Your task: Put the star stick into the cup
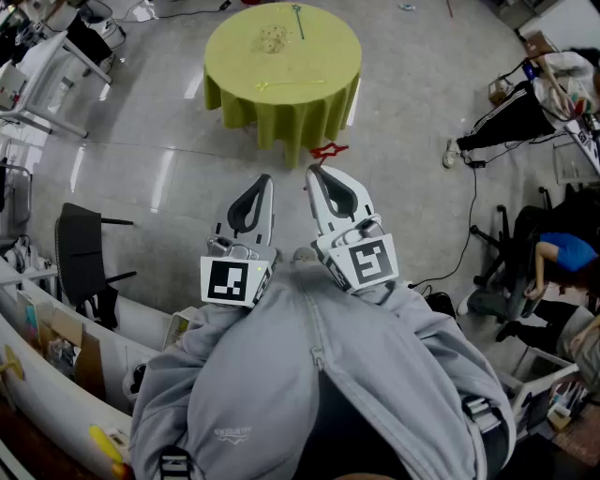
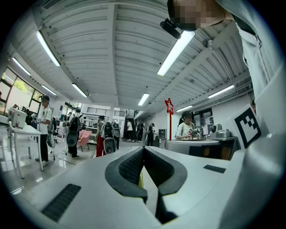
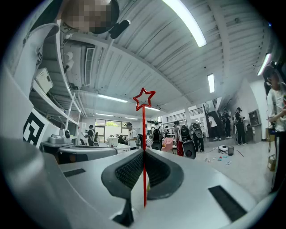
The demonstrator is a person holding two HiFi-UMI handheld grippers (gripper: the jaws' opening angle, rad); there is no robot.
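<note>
My right gripper (image 1: 313, 172) (image 3: 144, 151) is shut on the thin red star stick (image 3: 144, 134), held close to the person's chest. The stick's red star (image 3: 144, 98) (image 1: 328, 149) sticks out past the jaw tips and also shows in the left gripper view (image 2: 169, 106). Beside it, my left gripper (image 1: 264, 179) (image 2: 144, 147) is shut with nothing between its jaws. The clear cup (image 1: 273, 38) stands on a round table with a yellow-green cloth (image 1: 239, 70), well ahead of both grippers across bare floor. A green stick (image 1: 299, 21) and a pale yellow one (image 1: 291, 84) lie on the cloth.
A black chair (image 1: 81, 251) stands at the left, above white partitions (image 1: 56, 375). A white table (image 1: 42, 80) is at the far left. People sit at the right (image 1: 525, 105), with a cable (image 1: 469, 225) on the floor. Grey floor lies between me and the round table.
</note>
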